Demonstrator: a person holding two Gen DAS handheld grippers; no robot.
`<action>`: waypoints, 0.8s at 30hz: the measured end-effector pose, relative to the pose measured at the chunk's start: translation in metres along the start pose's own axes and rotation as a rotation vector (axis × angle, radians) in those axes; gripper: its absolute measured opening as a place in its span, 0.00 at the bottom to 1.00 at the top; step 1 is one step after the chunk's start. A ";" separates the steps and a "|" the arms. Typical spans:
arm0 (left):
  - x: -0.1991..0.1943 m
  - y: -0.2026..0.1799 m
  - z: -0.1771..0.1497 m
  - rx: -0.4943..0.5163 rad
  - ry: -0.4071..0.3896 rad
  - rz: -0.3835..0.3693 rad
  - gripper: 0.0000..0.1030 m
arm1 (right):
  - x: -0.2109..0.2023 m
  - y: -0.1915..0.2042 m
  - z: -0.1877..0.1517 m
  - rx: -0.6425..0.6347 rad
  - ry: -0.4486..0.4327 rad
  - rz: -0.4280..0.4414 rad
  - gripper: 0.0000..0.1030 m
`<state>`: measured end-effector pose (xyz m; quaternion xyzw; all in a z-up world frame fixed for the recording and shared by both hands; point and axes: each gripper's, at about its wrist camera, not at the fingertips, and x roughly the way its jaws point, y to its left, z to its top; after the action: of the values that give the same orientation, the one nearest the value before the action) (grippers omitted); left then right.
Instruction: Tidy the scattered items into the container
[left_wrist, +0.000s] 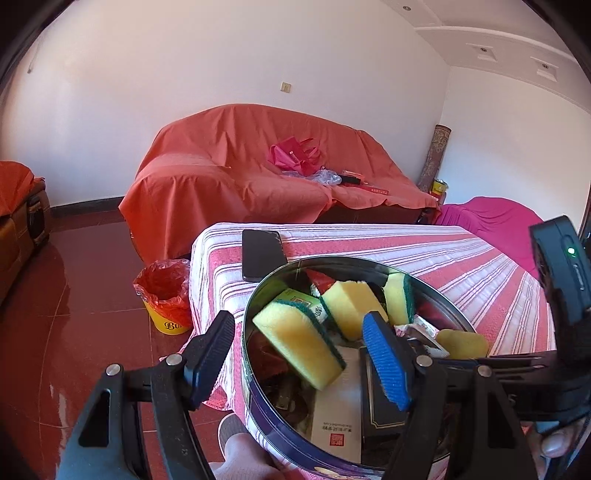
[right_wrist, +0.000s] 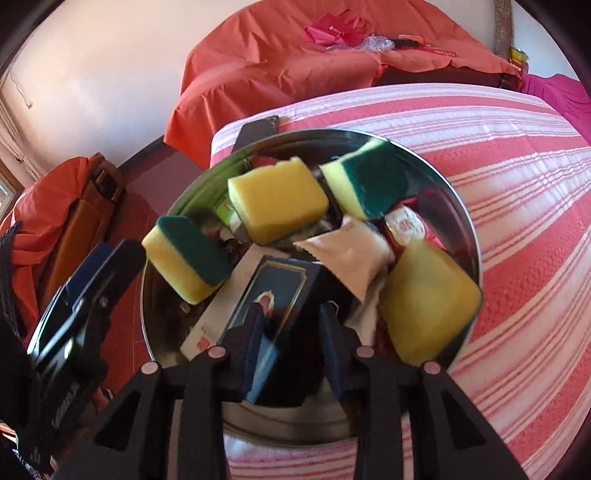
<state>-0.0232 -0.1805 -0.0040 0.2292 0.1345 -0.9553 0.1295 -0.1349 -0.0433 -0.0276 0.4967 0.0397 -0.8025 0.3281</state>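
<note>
A round metal tin (right_wrist: 458, 192) fills the frame's centre, holding three yellow-green sponges (right_wrist: 186, 254), a plain yellow sponge (right_wrist: 428, 299), a dark box (right_wrist: 280, 291) and wrapped packets (right_wrist: 354, 251), all tilted.

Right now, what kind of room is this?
Probably a living room in a home: a sofa under an orange sheet, a striped cloth over a low table, and a small lined bin on the tiled floor.

One round tin (right_wrist: 474, 236) holds three green-backed yellow sponges: at nine (right_wrist: 186, 254), twelve (right_wrist: 277, 201) and one o'clock (right_wrist: 365, 182). One plain yellow sponge (right_wrist: 428, 299) sits at four o'clock. One dark box (right_wrist: 273, 295) lies at six. One phone (left_wrist: 262, 253) lies outside at eleven.
</note>
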 end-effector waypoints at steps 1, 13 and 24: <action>0.001 -0.001 0.000 0.005 0.005 -0.002 0.72 | 0.005 0.001 0.004 -0.007 -0.004 0.002 0.30; 0.027 0.024 0.026 -0.111 0.048 -0.129 0.71 | -0.055 -0.035 -0.005 0.091 -0.171 -0.155 0.28; 0.043 -0.002 0.004 -0.032 0.210 -0.255 0.72 | -0.033 -0.022 0.003 0.021 -0.102 -0.091 0.25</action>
<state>-0.0627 -0.1875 -0.0207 0.3067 0.1907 -0.9325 -0.0038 -0.1400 -0.0111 -0.0045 0.4560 0.0372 -0.8414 0.2877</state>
